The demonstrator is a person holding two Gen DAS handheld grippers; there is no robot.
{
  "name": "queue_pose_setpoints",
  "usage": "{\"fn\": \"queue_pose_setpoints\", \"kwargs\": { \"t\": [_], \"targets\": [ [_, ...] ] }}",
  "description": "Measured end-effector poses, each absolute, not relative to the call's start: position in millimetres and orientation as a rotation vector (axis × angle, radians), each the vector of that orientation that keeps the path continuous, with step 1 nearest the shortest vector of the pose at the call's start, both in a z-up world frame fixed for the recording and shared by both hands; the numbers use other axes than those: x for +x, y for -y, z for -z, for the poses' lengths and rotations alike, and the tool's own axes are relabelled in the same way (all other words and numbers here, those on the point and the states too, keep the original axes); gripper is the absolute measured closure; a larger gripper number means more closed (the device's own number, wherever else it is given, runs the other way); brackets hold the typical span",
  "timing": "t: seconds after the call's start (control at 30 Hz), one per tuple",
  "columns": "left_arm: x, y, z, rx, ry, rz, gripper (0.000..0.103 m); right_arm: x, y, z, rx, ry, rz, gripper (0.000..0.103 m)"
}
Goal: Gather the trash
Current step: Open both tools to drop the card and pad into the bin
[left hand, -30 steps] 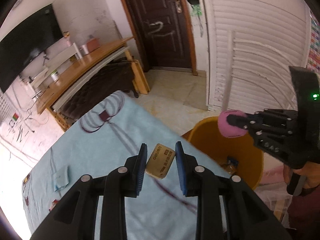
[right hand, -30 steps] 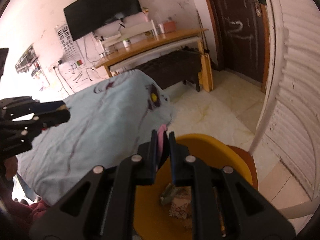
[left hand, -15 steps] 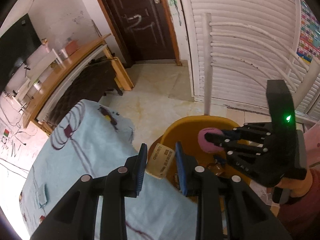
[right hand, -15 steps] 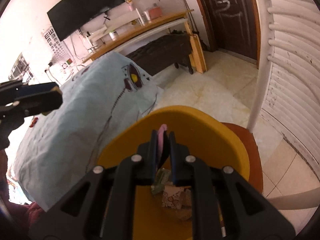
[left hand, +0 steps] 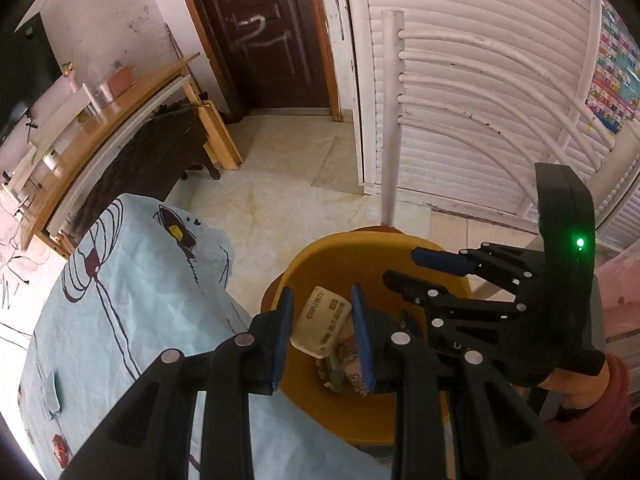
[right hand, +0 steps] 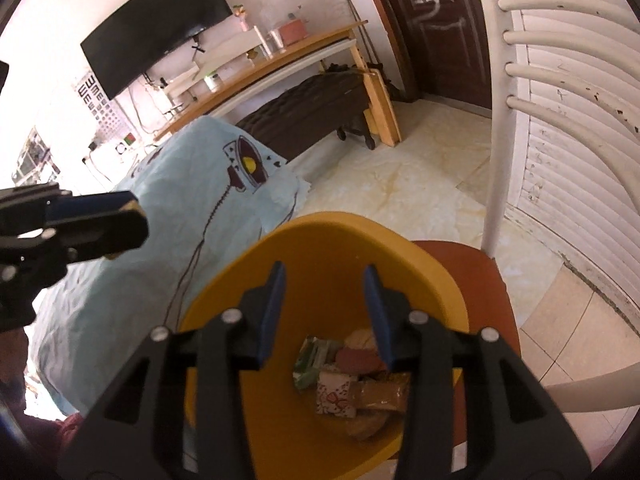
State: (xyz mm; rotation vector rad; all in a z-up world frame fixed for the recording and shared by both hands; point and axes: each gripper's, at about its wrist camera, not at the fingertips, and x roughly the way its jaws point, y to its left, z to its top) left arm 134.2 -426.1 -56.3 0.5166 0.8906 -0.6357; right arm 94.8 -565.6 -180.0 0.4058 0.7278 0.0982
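Observation:
A yellow bin (left hand: 344, 412) stands beside the blue-clothed table (left hand: 132, 320). My left gripper (left hand: 323, 332) is shut on a beige "deli" packet (left hand: 322, 326) and holds it over the bin. My right gripper (right hand: 326, 312) is open and empty above the bin (right hand: 332, 240); it also shows in the left wrist view (left hand: 416, 268). The pink round piece (right hand: 354, 358) lies in the bin among several wrappers (right hand: 334, 392).
The bin sits on a brown chair seat (right hand: 492, 280) with a white slatted back (right hand: 496, 152). A wooden desk (right hand: 280, 64) and dark bench (right hand: 304, 112) stand across the tiled floor. Small scraps (left hand: 54, 390) lie on the table's left.
My left gripper carried the packet from above the table to over the bin. My right gripper opened and the pink piece dropped into the bin.

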Motion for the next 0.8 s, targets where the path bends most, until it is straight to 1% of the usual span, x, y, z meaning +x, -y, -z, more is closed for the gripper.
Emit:
{"fn": "queue_pose_setpoints", "kwargs": {
  "t": [0.1,0.13,0.17,0.2,0.23,0.27,0.5,0.8],
  "targets": [
    [135,425,53,0.495,-0.887,0.635,0.076,93,569,178,0.409,-0.72,-0.089,0.064],
    [135,424,51,0.483,-0.888,0.64,0.069,92,570,177,0.411,-0.716,-0.086,0.063],
    [136,423,50,0.472,-0.894,0.645,0.057,91,571,175,0.413,-0.713,-0.082,0.062],
    [137,422,49,0.465,-0.896,0.648,0.05,91,572,174,0.414,-0.71,-0.08,0.06],
    [137,420,47,0.453,-0.891,0.648,0.04,90,574,173,0.414,-0.707,-0.077,0.059],
    [137,419,46,0.445,-0.882,0.642,0.039,89,574,172,0.415,-0.704,-0.077,0.059],
    [140,403,42,0.415,-0.873,0.618,0.039,88,567,162,0.394,-0.695,-0.089,0.058],
    [138,363,19,0.33,-0.821,0.6,0.039,94,541,127,0.314,-0.681,-0.102,0.058]
  ]
}}
